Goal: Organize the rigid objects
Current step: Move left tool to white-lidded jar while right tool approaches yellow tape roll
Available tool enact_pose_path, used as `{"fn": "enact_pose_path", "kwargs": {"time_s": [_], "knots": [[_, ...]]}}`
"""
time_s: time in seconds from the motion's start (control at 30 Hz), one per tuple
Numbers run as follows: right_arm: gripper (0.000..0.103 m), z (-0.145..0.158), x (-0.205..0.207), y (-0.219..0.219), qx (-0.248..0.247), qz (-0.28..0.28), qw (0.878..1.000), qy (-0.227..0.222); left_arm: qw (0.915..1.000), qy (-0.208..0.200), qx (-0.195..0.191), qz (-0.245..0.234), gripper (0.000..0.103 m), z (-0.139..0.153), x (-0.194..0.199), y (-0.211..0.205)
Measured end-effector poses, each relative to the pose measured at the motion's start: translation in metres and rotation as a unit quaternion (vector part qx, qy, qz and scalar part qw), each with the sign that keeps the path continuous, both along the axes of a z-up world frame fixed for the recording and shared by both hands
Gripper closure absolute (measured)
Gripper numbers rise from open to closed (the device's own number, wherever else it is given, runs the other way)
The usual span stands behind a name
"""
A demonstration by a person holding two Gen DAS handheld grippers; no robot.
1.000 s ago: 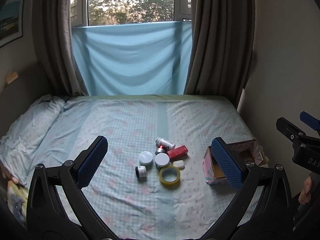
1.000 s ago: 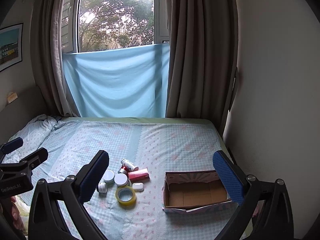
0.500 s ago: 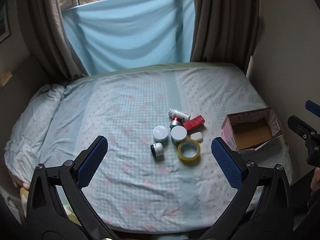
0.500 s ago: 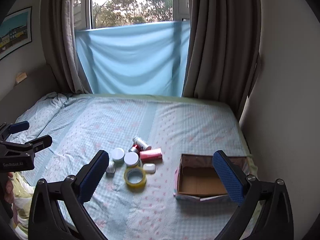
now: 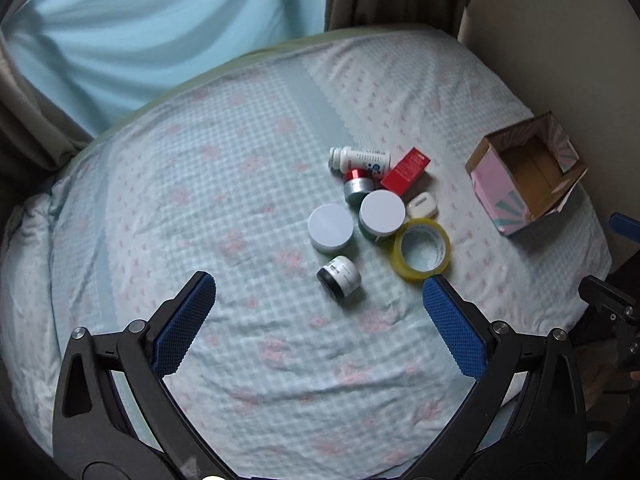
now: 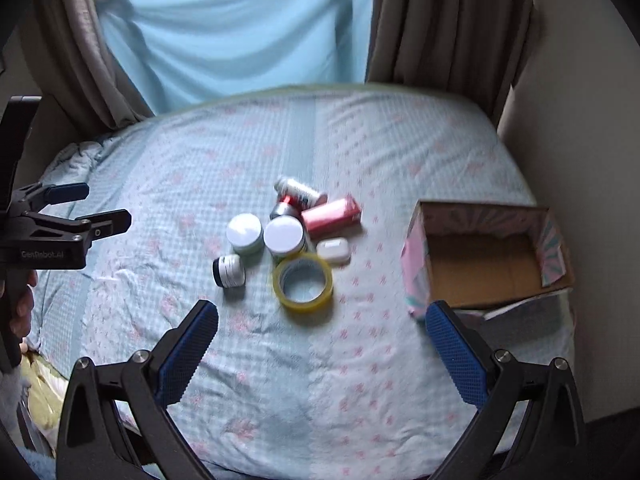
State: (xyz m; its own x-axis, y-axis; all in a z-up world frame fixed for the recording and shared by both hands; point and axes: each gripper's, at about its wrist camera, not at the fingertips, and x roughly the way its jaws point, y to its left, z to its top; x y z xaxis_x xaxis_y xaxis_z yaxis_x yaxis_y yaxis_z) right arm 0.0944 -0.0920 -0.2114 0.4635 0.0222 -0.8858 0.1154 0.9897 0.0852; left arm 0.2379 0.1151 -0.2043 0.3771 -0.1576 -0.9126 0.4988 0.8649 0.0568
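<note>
Nearest, both tongs hang wide open w/ nothing between the pads: left gripper (image 5: 318, 314) and right gripper (image 6: 322, 338) over the bed (image 5: 248, 364). Just past the left one lies a small black-capped jar (image 5: 339, 277) on its side, w/ a yellow tape roll (image 5: 422, 249) beside it. Then two white-lidded jars (image 5: 331, 227), a white case (image 5: 421, 205), red box (image 5: 405, 171), white bottle (image 5: 360, 159). Open cardboard box (image 6: 486, 258) sits apart, at the bed's right edge.

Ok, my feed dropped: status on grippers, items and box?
Left gripper open, empty. Right gripper open, empty. Jars, bottle and tape roll clustered on bed; cardboard box empty, to the right. Nothing in the way.
</note>
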Motion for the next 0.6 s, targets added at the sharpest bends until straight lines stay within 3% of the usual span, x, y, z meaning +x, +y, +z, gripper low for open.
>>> {"fn": "enact_pose_path", "kwargs": {"time_s": [0.3,0.6], "knots": [[0.000,-0.106,0.044,0.019,0.034,-0.033,0.993,0.108,0.9941,0.078,0.042,-0.062,0.001,-0.122,0.074,-0.024],[0.000,-0.205,0.098,0.028,0.044,-0.057,0.979,0.190,0.9876,0.121,0.061,-0.079,0.001,-0.215,0.110,-0.049]]}}
